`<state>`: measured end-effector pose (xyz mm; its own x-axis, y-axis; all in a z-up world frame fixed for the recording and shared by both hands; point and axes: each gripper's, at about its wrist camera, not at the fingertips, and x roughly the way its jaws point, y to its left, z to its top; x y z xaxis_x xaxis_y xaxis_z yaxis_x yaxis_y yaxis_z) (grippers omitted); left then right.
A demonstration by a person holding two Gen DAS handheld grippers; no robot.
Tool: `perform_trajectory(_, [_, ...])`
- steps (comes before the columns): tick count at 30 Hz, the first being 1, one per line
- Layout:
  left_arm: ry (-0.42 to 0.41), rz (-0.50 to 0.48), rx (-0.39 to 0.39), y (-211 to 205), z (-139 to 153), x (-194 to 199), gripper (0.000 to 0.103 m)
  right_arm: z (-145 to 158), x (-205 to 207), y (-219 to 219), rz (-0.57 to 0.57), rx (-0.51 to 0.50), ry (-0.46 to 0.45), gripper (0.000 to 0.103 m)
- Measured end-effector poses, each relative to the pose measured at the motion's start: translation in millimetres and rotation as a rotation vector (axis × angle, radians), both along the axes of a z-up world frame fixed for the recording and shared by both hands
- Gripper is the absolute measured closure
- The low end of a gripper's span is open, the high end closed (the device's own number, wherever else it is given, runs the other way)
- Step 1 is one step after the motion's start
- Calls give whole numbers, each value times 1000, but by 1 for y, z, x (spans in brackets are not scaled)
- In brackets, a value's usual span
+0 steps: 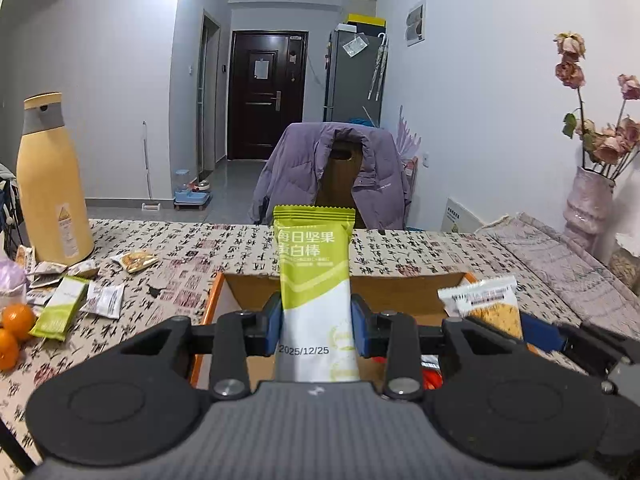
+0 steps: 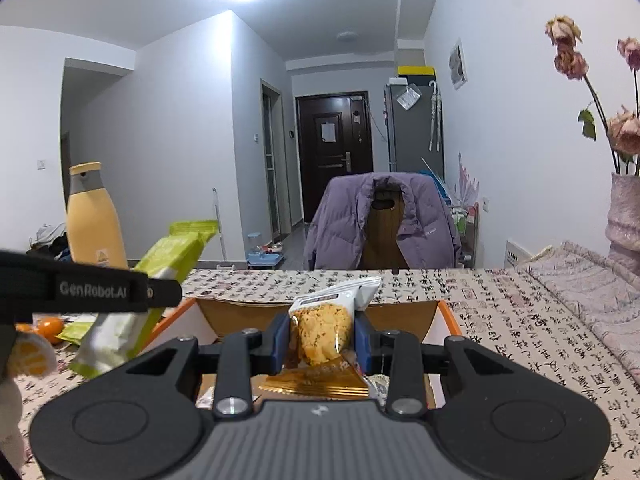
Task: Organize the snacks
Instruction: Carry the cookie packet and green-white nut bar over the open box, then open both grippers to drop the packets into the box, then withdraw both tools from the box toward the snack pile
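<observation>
My left gripper [image 1: 316, 326] is shut on a green and white nut bar packet [image 1: 314, 280], held upright above the orange-rimmed cardboard box [image 1: 212, 300]. My right gripper [image 2: 321, 344] is shut on a white and orange cracker packet [image 2: 324, 330], also above the box [image 2: 450, 316]. The cracker packet shows in the left wrist view [image 1: 486, 306], at the right. The green packet shows in the right wrist view [image 2: 140, 300], at the left. Several loose snack packets [image 1: 102, 300] lie on the tablecloth left of the box.
A tall yellow bottle [image 1: 50, 184] stands at the table's far left, with oranges [image 1: 16, 320] near the left edge. A pink vase of dried flowers [image 1: 588, 208] stands at the far right. A chair with a purple jacket [image 1: 332, 176] is behind the table.
</observation>
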<state>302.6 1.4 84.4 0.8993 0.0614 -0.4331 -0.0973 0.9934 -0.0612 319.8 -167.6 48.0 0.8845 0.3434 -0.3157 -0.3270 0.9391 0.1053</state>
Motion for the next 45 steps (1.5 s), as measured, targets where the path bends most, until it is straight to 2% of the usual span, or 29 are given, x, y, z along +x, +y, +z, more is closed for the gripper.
perform_trajectory(10, [32, -8, 21, 6, -40, 22, 67, -27, 17, -2, -13, -12, 51, 70])
perform_trajectory(14, [45, -17, -7, 14, -46, 25, 66, -30, 16, 0, 0, -20, 63, 66])
perform_trajectory(16, [36, -2, -27, 18, -48, 24, 63, -30, 14, -1, -4, -21, 68, 66])
perform_trajectory(17, [24, -1, -32, 19, -48, 22, 60, -30, 13, -1, -7, -22, 68, 57])
perform_trajectory(18, [11, -5, -37, 20, -47, 20, 50, -29, 13, -2, -12, -22, 67, 41])
perform_trajectory(19, [-6, -5, -44, 21, -45, 17, 32, -29, 11, -2, -18, -20, 63, 32])
perform_trajectory(20, [-26, 1, -48, 22, -44, 14, 20, -29, 10, -2, -24, -19, 61, 14])
perform_trajectory(21, [-52, 9, -48, 22, -42, 11, 2, -29, 10, -3, -29, -18, 58, 5])
perform_trajectory(22, [-76, 15, -47, 22, -41, 8, 0, -29, 9, -4, -35, -17, 54, 2])
perform_trajectory(25, [-131, 3, -58, 20, -38, 0, 0, -31, 11, -5, -58, -24, 62, 0])
perform_trajectory(35, [-136, 9, -72, 17, -29, 1, 0, -27, 11, -10, -61, -11, 60, 0])
perform_trajectory(38, [-145, 1, -85, 18, -20, -1, 0, -22, 12, -12, -70, -4, 58, 0])
perform_trajectory(45, [-181, -7, -61, 11, 3, -20, 0, -4, 0, -13, -65, -9, 28, 0])
